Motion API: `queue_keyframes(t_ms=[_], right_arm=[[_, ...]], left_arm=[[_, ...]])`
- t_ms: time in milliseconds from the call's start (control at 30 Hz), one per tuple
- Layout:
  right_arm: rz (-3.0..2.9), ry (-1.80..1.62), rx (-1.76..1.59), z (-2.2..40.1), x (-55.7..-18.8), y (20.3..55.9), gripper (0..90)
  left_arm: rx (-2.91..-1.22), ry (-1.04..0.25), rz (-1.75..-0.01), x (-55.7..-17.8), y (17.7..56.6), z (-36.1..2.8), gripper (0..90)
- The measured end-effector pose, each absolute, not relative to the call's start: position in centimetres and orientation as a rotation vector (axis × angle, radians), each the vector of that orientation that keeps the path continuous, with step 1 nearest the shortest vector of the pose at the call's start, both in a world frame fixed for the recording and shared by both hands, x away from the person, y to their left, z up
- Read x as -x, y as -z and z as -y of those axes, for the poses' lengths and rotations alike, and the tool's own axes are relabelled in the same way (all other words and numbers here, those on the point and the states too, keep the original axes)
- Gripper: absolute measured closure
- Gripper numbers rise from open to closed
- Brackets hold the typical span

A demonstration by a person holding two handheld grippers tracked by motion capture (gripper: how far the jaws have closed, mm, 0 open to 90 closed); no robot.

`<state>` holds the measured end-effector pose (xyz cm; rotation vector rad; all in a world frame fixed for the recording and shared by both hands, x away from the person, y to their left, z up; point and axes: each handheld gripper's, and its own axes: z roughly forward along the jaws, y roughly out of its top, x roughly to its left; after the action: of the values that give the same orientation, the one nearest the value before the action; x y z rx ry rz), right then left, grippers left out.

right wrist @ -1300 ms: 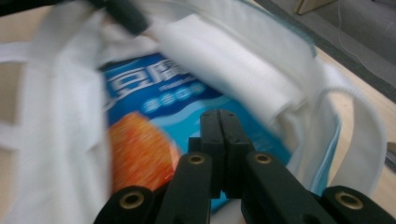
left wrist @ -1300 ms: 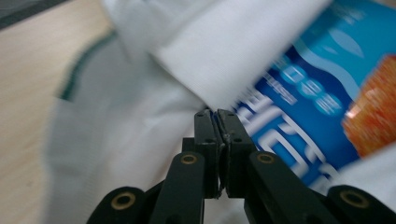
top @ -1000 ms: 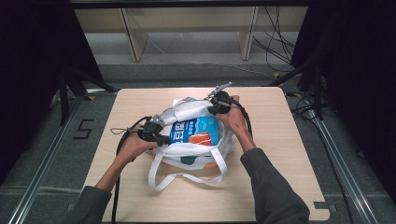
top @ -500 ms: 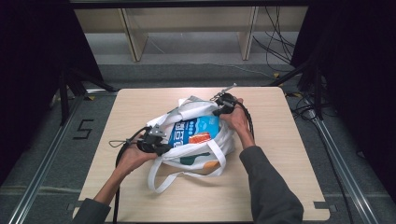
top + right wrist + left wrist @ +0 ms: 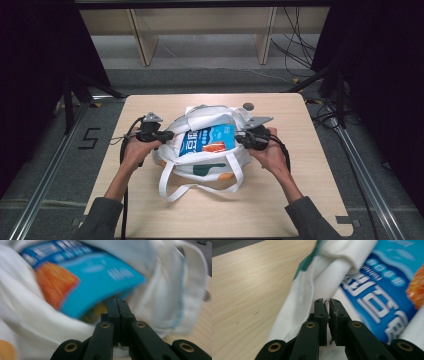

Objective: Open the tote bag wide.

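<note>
Tote bag (image 5: 205, 160), white, mid-table (image 5: 300, 200), blue packet (image 5: 207, 140) inside. Left gripper (image 5: 327, 301) jaws just parting, nothing between; right gripper (image 5: 117, 300) jaws together, empty.

2 black hand-held grippers (image 5: 167, 135) with brass screws, black cables, dark-grey sleeves (image 5: 100, 220)

Packet (image 5: 207, 139) in bag (image 5: 200, 165), mid-table (image 5: 310, 200), between both tongs.

Bag (image 5: 200, 165): white woven cloth, matt, stitched hems. Packet (image 5: 207, 139) inside: glossy blue plastic film, printed. Surface (image 5: 280, 200): pale wood-grain laminate, smooth. Fingers (image 5: 321, 312): black matt plastic w/ brass-coloured rivets.
</note>
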<state>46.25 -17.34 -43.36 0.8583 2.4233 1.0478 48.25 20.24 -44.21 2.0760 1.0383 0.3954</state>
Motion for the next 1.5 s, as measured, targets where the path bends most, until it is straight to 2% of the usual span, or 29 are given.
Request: queue_keyframes(t_ms=[133, 233, 333, 400, 467, 667, 833, 1000, 1200, 1500], right_arm=[[-2.411, -0.997, -0.909, 18.9, -45.8, 45.9, 90.0], [-2.425, -0.978, -0.906, 18.8, -46.0, 47.1, 90.0], [-2.412, -0.970, -0.900, 18.8, -45.8, 47.0, 90.0], [-2.405, -0.957, -0.886, 18.5, -45.3, 45.9, 90.0], [-2.380, -1.011, -0.855, 18.4, -44.8, 44.6, 90.0], [-2.388, -1.090, -0.782, 18.0, -43.3, 43.1, 90.0], [-2.443, -1.088, -0.788, 17.8, -42.7, 43.5, 90.0], [-2.528, -0.999, -0.753, 17.6, -41.4, 45.3, 90.0], [-2.590, -0.942, -0.718, 17.4, -41.2, 46.5, 90.0], [-2.500, -1.116, -0.779, 18.3, -41.0, 44.1, 90.0]], left_arm=[[-2.009, -0.343, -1.066, -48.3, 45.3, -21.3, 85.8], [-2.009, -0.368, -1.092, -48.6, 45.6, -21.0, 88.3], [-2.045, -0.386, -1.078, -48.3, 45.4, -21.0, 88.3], [-2.019, -0.375, -1.087, -47.7, 44.7, -20.8, 82.5], [-2.001, -0.401, -1.056, -46.8, 44.1, -20.2, 81.1], [-1.986, -0.365, -0.983, -44.5, 43.4, -19.1, 80.9], [-2.066, -0.319, -0.926, -42.9, 44.1, -18.5, 80.7], [-2.071, -0.284, -0.925, -42.1, 45.6, -19.1, 82.3], [-2.190, -0.375, -0.878, -41.4, 46.3, -18.2, 84.4], [-2.073, -0.334, -0.922, -41.4, 45.5, -18.9, 79.8]])
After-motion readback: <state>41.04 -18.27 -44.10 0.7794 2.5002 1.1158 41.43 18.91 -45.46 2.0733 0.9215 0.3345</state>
